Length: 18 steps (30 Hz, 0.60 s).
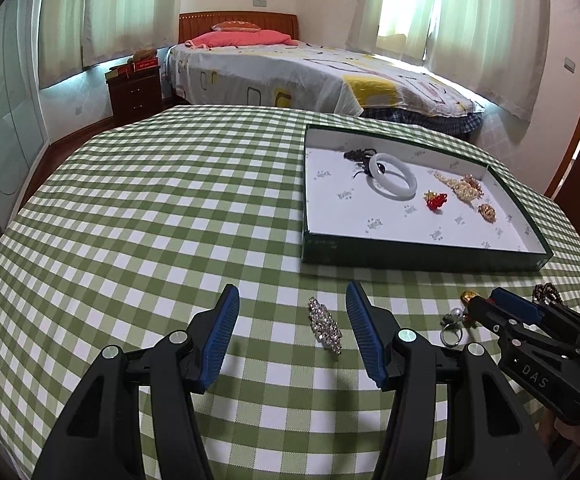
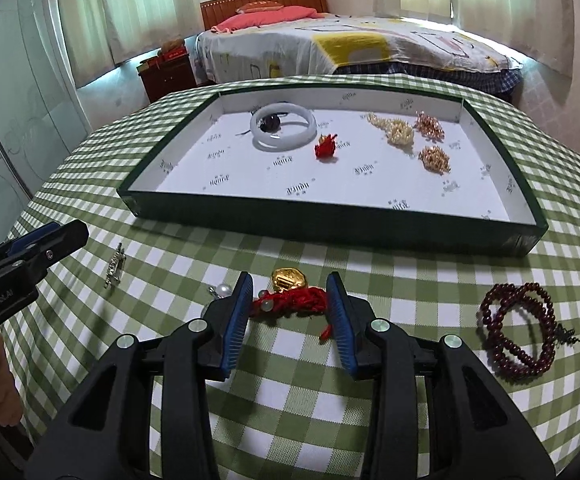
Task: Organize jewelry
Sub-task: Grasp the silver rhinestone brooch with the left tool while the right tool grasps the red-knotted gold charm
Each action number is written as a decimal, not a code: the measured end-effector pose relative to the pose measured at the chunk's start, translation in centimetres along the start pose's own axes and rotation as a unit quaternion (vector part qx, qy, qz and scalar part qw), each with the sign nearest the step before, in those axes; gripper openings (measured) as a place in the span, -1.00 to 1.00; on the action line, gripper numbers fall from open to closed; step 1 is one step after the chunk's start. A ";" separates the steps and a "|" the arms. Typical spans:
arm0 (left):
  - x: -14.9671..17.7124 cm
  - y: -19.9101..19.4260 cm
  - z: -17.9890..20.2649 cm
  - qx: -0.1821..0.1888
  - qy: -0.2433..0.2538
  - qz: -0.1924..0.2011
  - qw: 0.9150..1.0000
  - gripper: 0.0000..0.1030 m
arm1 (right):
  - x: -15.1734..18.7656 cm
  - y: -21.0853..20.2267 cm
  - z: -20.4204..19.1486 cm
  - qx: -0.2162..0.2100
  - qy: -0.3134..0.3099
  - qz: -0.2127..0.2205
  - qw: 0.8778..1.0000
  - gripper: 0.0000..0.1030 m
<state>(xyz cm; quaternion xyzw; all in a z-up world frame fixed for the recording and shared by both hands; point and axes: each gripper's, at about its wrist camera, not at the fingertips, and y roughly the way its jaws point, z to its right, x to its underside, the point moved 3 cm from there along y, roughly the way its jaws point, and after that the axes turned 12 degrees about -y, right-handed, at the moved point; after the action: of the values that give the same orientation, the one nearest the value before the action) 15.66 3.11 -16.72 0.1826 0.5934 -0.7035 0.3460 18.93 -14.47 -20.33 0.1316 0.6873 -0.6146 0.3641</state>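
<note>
- Green-and-white checked tablecloth (image 2: 290,420) under both pairs of fingers.
- Blue pads (image 2: 235,320) on black fingers.
- Red cord bracelet (image 2: 298,300) with a gold charm (image 2: 289,279) between the right fingers.
- Silvery sparkling brooch (image 1: 325,326) between the left fingers.
- Dark green tray (image 2: 330,224), white lining, beyond the fingertips.
- Dark red bead bracelet (image 2: 520,330) right of the right fingers.

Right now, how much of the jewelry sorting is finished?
Roughly half. Done: the tray already holds a white bangle, a red charm and three gold pieces. In hand: nothing, though the open right claw straddles the red cord bracelet. Left: that bracelet, the crystal brooch between the open left claw, a pearl ring and the dark bead bracelet.
</note>
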 end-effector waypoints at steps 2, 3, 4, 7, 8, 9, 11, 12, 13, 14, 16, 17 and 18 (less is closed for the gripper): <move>0.2 0.1 0.1 0.000 0.002 -0.002 1.000 0.06 | 0.2 0.0 0.1 -0.001 0.000 0.000 1.000 -0.27; 0.3 0.2 0.1 -0.001 0.003 -0.004 1.000 0.06 | 0.3 0.0 0.1 -0.001 0.000 -0.002 1.000 -0.27; 0.4 0.3 0.1 -0.001 0.004 -0.005 1.000 0.06 | 0.3 0.0 0.1 -0.002 0.000 -0.001 1.000 -0.30; 0.6 0.4 0.2 -0.001 0.004 -0.009 1.000 0.06 | 0.7 -0.2 0.3 -0.002 -0.004 0.000 1.000 -0.44; 0.6 0.5 0.3 -0.001 0.005 -0.011 1.000 0.06 | 0.9 -0.3 0.3 -0.002 -0.005 0.000 1.000 -0.51; 0.7 0.6 0.3 -0.001 0.006 -0.012 1.000 0.06 | 1.1 -0.4 0.4 -0.003 -0.006 0.000 1.000 -0.53; 0.9 0.6 0.4 -0.001 0.007 -0.014 1.000 0.06 | 1.4 -0.7 0.4 -0.004 -0.007 0.002 1.000 -0.65; 1.0 0.7 0.5 -0.001 0.008 -0.015 1.000 0.06 | 1.6 -0.9 0.4 -0.006 -0.007 0.004 1.000 -0.68; 1.0 0.7 0.6 -0.001 0.009 -0.016 1.000 0.06 | 1.7 -1.0 0.5 -0.006 -0.006 0.004 1.000 -0.75; 1.1 0.7 0.6 -0.001 0.010 -0.017 1.000 0.06 | 1.8 -1.1 0.6 -0.005 -0.004 0.005 1.000 -0.76; 1.2 0.8 0.7 0.000 0.011 -0.019 1.000 0.06 | 2.0 -1.3 0.9 -0.005 0.000 0.006 1.000 -0.83; 1.3 0.8 0.7 0.000 0.011 -0.020 1.000 0.06 | 2.0 -1.4 1.0 -0.004 0.002 0.007 1.000 -0.83; 1.4 0.9 0.7 0.000 0.010 -0.021 1.000 0.06 | 2.1 -1.6 1.2 -0.002 0.004 0.008 1.000 -0.83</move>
<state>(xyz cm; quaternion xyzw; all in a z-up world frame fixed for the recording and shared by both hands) 15.42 2.01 -18.08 0.1775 0.6006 -0.7086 0.3251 16.88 -16.48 -20.49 0.1388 0.6886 -0.6098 0.3670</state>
